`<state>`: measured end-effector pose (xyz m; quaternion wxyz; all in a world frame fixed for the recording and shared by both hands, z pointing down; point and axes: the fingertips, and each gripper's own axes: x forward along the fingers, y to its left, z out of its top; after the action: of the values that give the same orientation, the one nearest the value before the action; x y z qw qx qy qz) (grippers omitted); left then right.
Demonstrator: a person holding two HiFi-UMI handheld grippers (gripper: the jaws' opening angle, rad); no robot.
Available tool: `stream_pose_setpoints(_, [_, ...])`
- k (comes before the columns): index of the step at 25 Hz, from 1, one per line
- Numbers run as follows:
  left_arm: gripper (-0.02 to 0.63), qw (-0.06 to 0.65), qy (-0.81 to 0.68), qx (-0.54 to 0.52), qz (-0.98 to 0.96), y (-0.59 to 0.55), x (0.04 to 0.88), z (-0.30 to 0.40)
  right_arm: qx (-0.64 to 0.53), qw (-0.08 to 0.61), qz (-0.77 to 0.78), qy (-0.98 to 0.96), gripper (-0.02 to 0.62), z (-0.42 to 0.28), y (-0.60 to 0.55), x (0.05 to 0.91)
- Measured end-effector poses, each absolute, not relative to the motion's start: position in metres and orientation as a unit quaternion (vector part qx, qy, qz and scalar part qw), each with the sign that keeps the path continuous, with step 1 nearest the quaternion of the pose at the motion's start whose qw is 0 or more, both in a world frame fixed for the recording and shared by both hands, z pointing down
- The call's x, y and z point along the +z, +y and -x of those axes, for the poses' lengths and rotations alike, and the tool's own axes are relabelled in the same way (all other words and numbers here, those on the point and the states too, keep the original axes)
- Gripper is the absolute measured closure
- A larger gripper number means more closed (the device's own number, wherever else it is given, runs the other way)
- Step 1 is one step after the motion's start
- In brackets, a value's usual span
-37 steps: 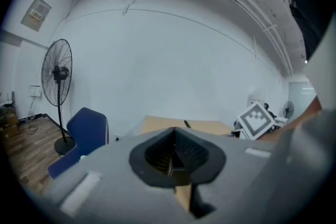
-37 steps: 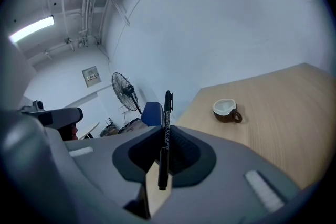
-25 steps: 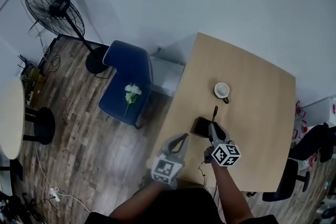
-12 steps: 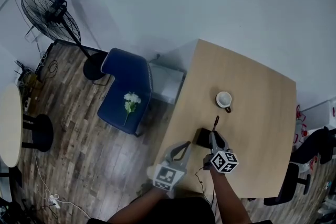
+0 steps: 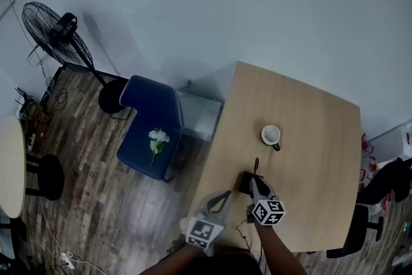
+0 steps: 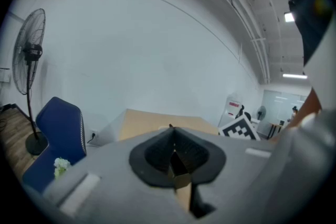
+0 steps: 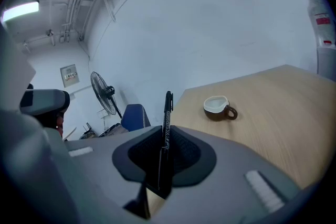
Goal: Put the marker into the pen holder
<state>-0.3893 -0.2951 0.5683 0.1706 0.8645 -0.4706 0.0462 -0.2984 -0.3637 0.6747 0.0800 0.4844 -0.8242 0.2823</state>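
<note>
While the right gripper (image 7: 163, 161) is pinching the marker (image 7: 167, 115) near the pen holder (image 5: 244, 181), uninserted, the left gripper (image 6: 175, 161) is hovering closed, empty.

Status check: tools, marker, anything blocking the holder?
Right tool shut on marker; jaws just eased slightly. Left tool shut, empty. Pen holder at right tool's tip; marker's lower end hidden. Mug beyond, clear of path.

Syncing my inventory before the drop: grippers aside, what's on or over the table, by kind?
marker: 1
mug: 1
pen holder: 1
Total: 3
</note>
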Motion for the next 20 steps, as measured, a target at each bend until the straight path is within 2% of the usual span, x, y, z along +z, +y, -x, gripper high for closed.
stream_pose_setpoints(14, [0.603, 0.181, -0.475, 0.048, -0.86, -0.288, 0.575, 0.4, 0.286, 0.112, -0.487, -0.818, 0.555, 0.302, -0.368, 0.68])
stream_pose_setpoints(20, [0.603, 0.178, -0.476, 0.045, -0.86, -0.286, 0.573, 0.406, 0.291, 0.104, -0.495, -0.812, 0.563, 0.3, -0.366, 0.679])
